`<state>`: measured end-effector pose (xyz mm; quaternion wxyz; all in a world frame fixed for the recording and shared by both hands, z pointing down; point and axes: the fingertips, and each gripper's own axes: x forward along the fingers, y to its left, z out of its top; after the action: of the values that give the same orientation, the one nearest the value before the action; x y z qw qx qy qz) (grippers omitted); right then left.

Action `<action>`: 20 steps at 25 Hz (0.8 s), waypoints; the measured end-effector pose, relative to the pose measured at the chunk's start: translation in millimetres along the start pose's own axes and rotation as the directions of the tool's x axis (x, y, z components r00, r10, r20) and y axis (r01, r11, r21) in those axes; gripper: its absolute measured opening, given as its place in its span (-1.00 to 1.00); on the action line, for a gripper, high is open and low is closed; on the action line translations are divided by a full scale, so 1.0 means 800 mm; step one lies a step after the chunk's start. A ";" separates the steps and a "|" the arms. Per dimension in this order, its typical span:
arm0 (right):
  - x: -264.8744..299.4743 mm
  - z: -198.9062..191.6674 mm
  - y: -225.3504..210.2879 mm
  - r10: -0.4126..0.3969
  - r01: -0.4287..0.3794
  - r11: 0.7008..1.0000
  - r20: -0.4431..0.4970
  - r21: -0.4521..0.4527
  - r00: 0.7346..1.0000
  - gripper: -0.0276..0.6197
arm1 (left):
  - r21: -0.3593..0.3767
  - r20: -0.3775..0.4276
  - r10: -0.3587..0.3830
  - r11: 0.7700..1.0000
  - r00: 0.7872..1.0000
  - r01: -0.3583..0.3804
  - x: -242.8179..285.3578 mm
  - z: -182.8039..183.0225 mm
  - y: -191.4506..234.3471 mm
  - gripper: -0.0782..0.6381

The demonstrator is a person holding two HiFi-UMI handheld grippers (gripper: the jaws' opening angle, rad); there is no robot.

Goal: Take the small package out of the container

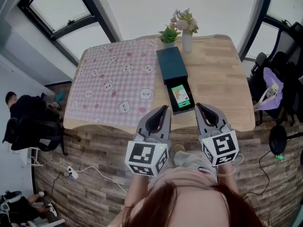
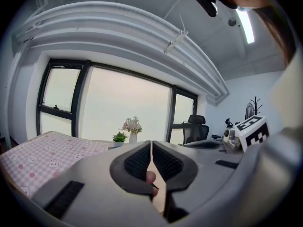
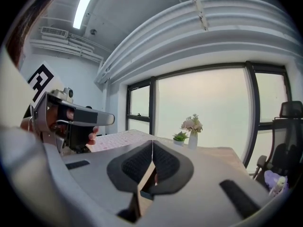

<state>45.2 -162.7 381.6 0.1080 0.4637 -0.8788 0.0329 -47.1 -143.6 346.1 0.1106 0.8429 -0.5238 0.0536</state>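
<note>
In the head view a long dark teal container [image 1: 172,70] lies on the wooden table [image 1: 222,79], its near end open. The small green package [image 1: 180,95] lies in that open end. My left gripper [image 1: 164,109] hovers at the table's near edge, just left of the open end, jaws shut and empty. To the right of the open end my right gripper [image 1: 198,106] is shut and empty too. In the left gripper view [image 2: 151,144] and the right gripper view [image 3: 152,143] the closed jaws hide the container.
A pink checked cloth [image 1: 113,79] covers the table's left half. A white vase of flowers [image 1: 187,38] and a small potted plant [image 1: 169,36] stand at the far edge behind the container. Office chairs [image 1: 274,86] stand to the right, and a person [image 1: 19,109] sits at the left.
</note>
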 end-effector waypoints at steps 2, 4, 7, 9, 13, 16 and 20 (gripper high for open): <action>0.016 -0.002 -0.007 0.018 -0.018 1.000 -0.008 0.002 1.000 -0.91 | -0.004 -0.004 0.008 1.000 1.000 -0.008 0.014 0.002 0.006 -0.73; 0.032 -0.004 -0.014 0.036 -0.036 0.999 -0.018 -0.002 0.999 -0.91 | -0.012 -0.005 0.014 1.000 1.000 -0.014 0.028 0.003 0.012 -0.73; 0.058 -0.005 -0.022 0.064 -0.065 0.998 -0.029 -0.011 0.997 -0.90 | -0.034 -0.006 0.023 0.999 1.000 -0.023 0.047 0.004 0.024 -0.73; 0.074 -0.008 -0.026 0.087 -0.087 0.996 -0.038 -0.014 0.996 -0.87 | -0.048 -0.009 0.039 0.998 0.999 -0.040 0.058 0.002 0.033 -0.73; 0.100 -0.018 -0.031 0.130 -0.132 0.991 -0.068 -0.019 0.989 -0.81 | -0.058 -0.023 0.082 0.995 0.996 -0.084 0.075 -0.006 0.048 -0.73; 0.116 -0.030 -0.031 0.152 -0.155 0.988 -0.103 -0.020 0.983 -0.74 | -0.073 -0.044 0.103 0.992 0.994 -0.106 0.079 -0.014 0.056 -0.73; 0.131 -0.048 -0.030 0.169 -0.172 0.985 -0.145 -0.006 0.975 -0.63 | -0.088 -0.068 0.112 0.989 0.991 -0.118 0.084 -0.023 0.065 -0.73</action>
<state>13.4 -254.7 441.1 0.1724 0.3819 -0.9055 0.0673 -63.4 -220.2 385.1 0.1625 0.8032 -0.5697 0.0621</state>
